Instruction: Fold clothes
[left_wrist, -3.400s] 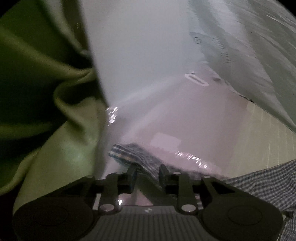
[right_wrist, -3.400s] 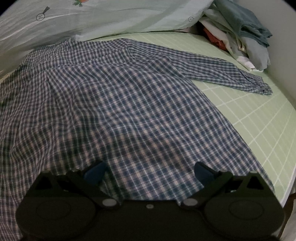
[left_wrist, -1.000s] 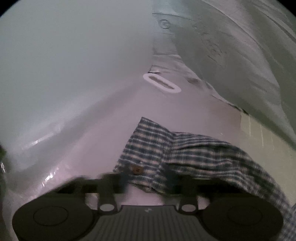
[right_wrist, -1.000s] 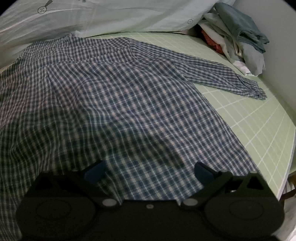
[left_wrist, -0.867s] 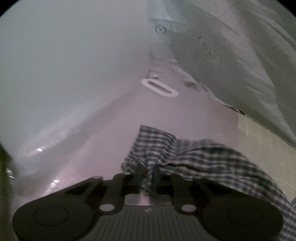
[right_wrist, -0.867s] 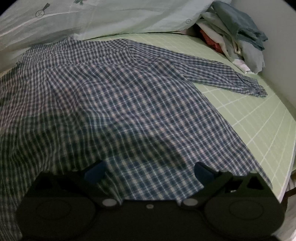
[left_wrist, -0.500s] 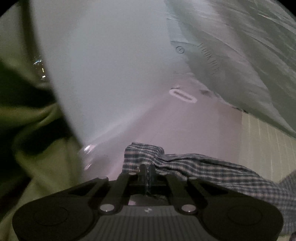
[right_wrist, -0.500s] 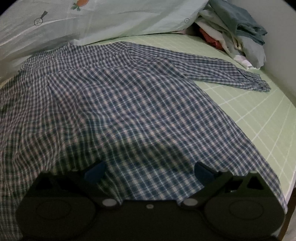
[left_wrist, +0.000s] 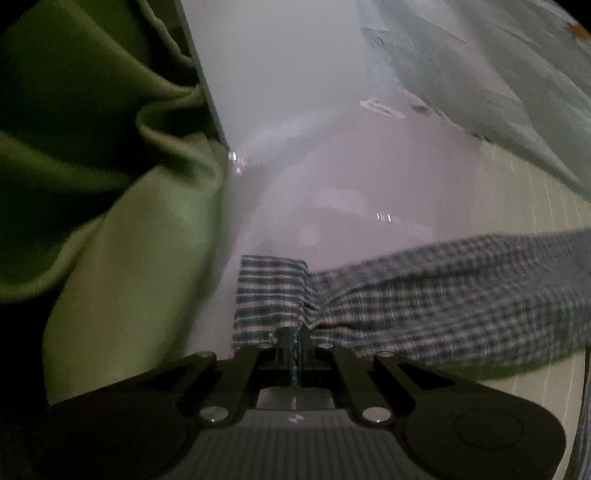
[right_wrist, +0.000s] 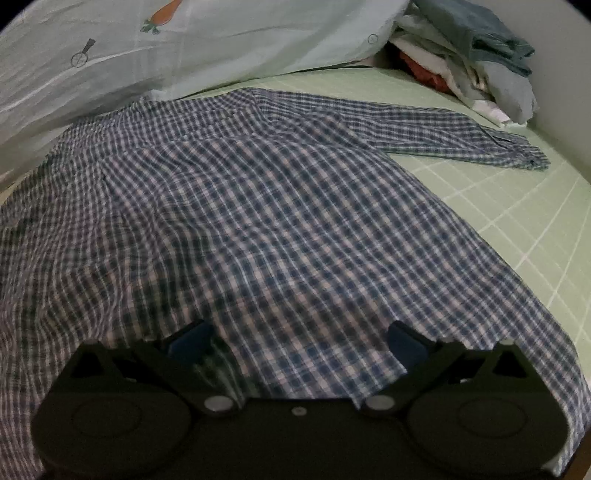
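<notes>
One plaid shirt (right_wrist: 258, 221): left gripper's (left_wrist: 294, 338) jaws pinch its cuff (left_wrist: 271, 295), right gripper's (right_wrist: 295, 339) jaws spread wide.

Blue-and-white checked shirt (right_wrist: 266, 221), pale green gridded sheet (right_wrist: 517, 206), olive curtain (left_wrist: 92, 166)

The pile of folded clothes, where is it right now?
Right wrist view, top right: the pile of clothes sits against the wall, beyond the plaid shirt's outstretched sleeve cuff.
</notes>
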